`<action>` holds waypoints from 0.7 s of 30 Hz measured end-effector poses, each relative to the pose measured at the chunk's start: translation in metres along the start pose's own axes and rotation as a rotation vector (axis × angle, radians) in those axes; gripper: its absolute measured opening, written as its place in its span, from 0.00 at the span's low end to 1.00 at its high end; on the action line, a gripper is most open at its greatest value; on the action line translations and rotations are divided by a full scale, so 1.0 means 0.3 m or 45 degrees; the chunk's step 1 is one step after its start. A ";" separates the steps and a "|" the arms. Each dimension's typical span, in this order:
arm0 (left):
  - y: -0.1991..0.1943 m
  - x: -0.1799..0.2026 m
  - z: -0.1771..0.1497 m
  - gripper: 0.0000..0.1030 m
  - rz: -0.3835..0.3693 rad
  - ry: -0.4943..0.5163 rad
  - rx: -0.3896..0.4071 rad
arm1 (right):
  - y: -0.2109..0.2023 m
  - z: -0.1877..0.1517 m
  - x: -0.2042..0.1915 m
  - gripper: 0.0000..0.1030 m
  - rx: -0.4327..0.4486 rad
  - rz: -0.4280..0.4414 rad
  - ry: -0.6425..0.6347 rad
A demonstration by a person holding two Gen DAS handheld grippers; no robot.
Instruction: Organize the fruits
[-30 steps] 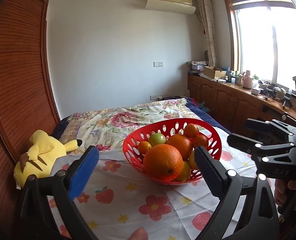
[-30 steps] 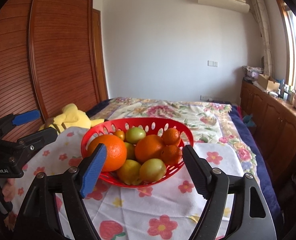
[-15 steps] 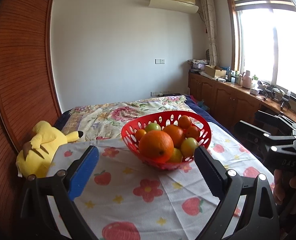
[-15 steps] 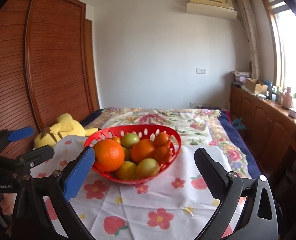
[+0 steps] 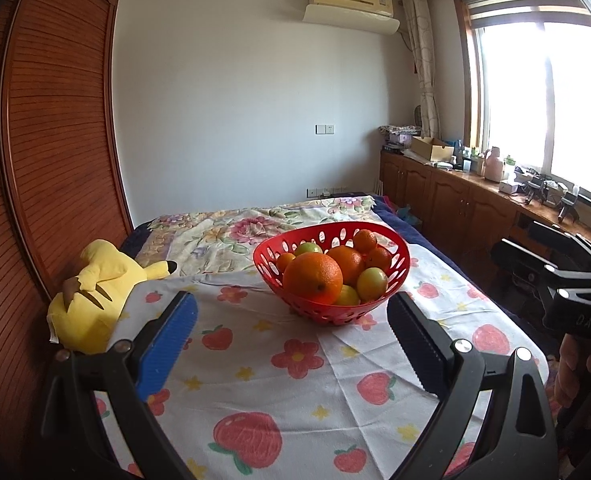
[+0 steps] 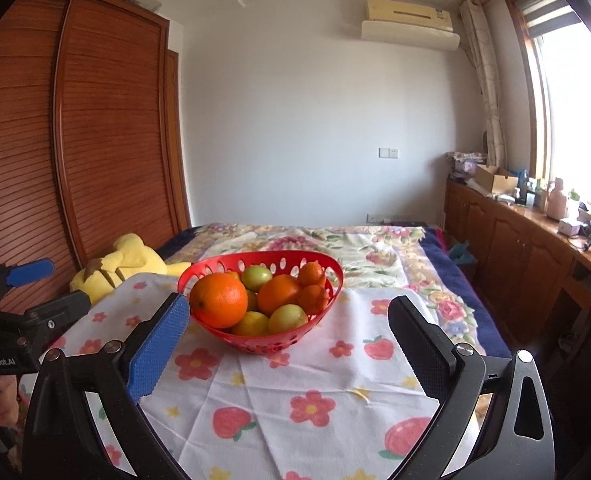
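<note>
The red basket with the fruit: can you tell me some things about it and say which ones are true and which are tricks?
1. The red basket sits on a cloth printed with flowers and strawberries. True.
2. The biggest orange is lying on the cloth outside the basket. False: it rests in the basket with the other fruit.
3. The right gripper is squeezing a fruit. False: its jaws are open and hold nothing.
4. A yellow plush toy lies beside the wooden wardrobe. True.
5. The left gripper is open, with nothing in it. True.
</note>
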State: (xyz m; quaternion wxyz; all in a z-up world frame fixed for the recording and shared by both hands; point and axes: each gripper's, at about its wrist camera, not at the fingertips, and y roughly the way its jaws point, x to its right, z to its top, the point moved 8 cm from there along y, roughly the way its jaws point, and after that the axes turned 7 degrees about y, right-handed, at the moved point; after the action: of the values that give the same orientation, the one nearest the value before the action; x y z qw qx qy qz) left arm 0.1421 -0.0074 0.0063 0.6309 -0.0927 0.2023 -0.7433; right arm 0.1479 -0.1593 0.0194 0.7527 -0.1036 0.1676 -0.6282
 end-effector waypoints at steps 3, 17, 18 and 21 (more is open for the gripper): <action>-0.026 0.002 0.000 0.94 0.003 0.002 0.011 | -0.031 -0.004 -0.002 0.98 0.012 -0.012 0.004; -0.064 -0.002 -0.033 0.94 0.015 -0.016 0.011 | -0.062 -0.032 0.004 0.98 0.008 -0.018 0.022; -0.065 0.000 -0.033 0.94 0.016 -0.015 0.011 | -0.058 -0.033 0.007 0.98 0.006 -0.018 0.025; -0.065 0.000 -0.032 0.94 0.014 -0.017 0.011 | -0.060 -0.037 0.011 0.98 0.006 -0.017 0.027</action>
State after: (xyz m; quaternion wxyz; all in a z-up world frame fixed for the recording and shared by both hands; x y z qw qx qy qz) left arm 0.1208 -0.0031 0.0057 0.6368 -0.0937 0.1954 -0.7399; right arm 0.1278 -0.1652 0.0153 0.7468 -0.0961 0.1734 -0.6349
